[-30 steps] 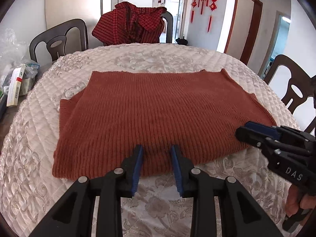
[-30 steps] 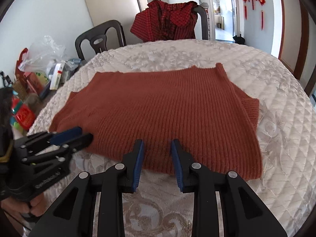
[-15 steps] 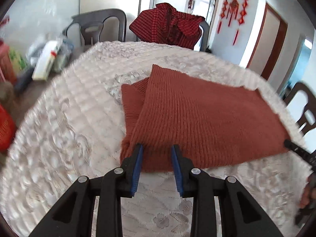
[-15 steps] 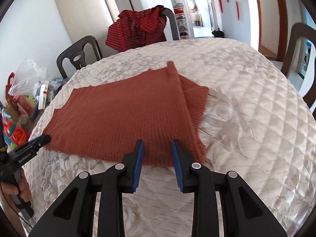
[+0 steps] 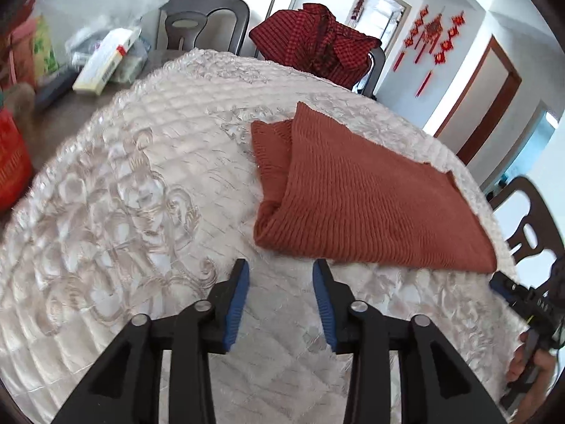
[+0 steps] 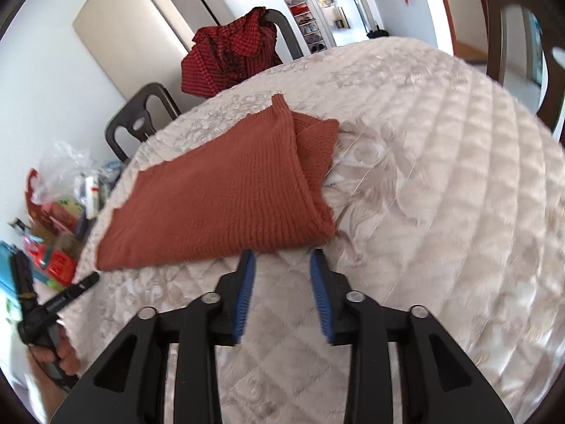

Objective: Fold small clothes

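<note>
A rust-red knitted sweater (image 5: 360,198) lies folded flat on the cream quilted tablecloth (image 5: 141,183), with a sleeve edge showing under its left side. My left gripper (image 5: 280,268) hovers just short of the sweater's near left corner. Its jaws are opening, with only tablecloth between them. In the right wrist view the sweater (image 6: 226,194) lies ahead and to the left. My right gripper (image 6: 282,258) sits at the sweater's near right corner, its jaws opening with nothing between them. Each view shows the other gripper, hand-held, at its edge: the right gripper (image 5: 501,286), the left gripper (image 6: 88,280).
A red checked garment (image 5: 317,39) hangs over a chair at the table's far side. More dark chairs (image 5: 201,24) stand around the table. Bags, boxes and packets (image 6: 67,190) crowd a surface to the left. The tablecloth stretches wide to the right (image 6: 459,176).
Both grippers slid apart along the sweater's near hem, left to the left corner and right to the right corner, rolling as they went. Their tips came off the knit and the jaws widened.
</note>
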### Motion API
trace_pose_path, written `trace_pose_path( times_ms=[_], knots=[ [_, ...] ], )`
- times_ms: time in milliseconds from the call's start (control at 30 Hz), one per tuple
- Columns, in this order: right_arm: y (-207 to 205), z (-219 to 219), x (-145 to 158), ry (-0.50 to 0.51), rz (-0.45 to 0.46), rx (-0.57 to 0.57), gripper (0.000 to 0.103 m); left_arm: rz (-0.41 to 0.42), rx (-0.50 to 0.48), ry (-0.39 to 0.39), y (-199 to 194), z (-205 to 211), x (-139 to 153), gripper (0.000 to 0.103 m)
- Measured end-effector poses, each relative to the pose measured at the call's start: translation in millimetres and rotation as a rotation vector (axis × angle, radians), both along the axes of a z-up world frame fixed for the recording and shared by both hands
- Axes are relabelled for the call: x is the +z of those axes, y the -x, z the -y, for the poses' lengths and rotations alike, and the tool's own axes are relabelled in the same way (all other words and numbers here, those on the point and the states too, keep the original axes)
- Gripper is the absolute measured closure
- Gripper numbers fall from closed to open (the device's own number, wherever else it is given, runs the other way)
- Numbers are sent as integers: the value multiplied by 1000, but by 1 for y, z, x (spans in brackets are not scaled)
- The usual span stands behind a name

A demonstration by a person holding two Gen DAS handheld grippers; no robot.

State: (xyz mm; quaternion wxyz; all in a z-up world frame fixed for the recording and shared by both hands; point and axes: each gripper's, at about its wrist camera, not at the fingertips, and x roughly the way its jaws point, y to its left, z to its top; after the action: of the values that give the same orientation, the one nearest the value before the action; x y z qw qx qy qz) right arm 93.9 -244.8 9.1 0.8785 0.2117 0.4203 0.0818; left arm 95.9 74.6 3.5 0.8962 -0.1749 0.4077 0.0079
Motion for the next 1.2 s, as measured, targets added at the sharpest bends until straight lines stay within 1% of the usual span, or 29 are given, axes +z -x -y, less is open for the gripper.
trace_pose_path(
  times_ms=[67,167,233,467,567,600,667,733,767,800,833,900,1000,1100,1200],
  knots=[
    [-2,-1,-1,-48,-1,7,50,-1,11,8,-5,-1,-1,62],
    [-10,-2,-3,-93,-10,13,50,9,22,15,-13,-1,-1,61],
    [-14,-1,-5,-129,-13,12,50,15,22,39,-17,-2,-1,61],
    [-27,14,-11,-297,-12,-56,50,39,36,118,-27,-8,-2,61],
    [-27,16,-11,-321,-1,-79,50,49,40,130,-27,-9,-3,62],
    [-27,17,-11,-324,3,-87,50,52,45,123,-28,-8,-3,64],
    [-28,17,-10,-323,9,-104,50,51,59,110,-30,-8,-4,76],
    [-29,16,-9,-317,8,-118,50,49,62,118,-32,-8,-4,82],
    [-30,17,-9,-314,7,-127,52,49,61,117,-33,-6,-4,84],
    [-31,16,-9,-304,3,-133,59,50,60,113,-34,-5,-3,84],
    [-33,16,-10,-284,-5,-141,62,50,58,110,-34,-5,-3,86],
    [-34,18,-13,-266,-16,-151,82,49,56,111,-35,-6,-3,87],
    [-34,22,-16,-284,-16,-155,90,51,56,118,-33,-8,1,89],
    [-25,26,-9,-284,11,-151,96,79,46,118,-27,-9,10,89],
    [-18,27,-1,-276,37,-131,97,90,29,123,-18,-9,13,90]
  ],
)
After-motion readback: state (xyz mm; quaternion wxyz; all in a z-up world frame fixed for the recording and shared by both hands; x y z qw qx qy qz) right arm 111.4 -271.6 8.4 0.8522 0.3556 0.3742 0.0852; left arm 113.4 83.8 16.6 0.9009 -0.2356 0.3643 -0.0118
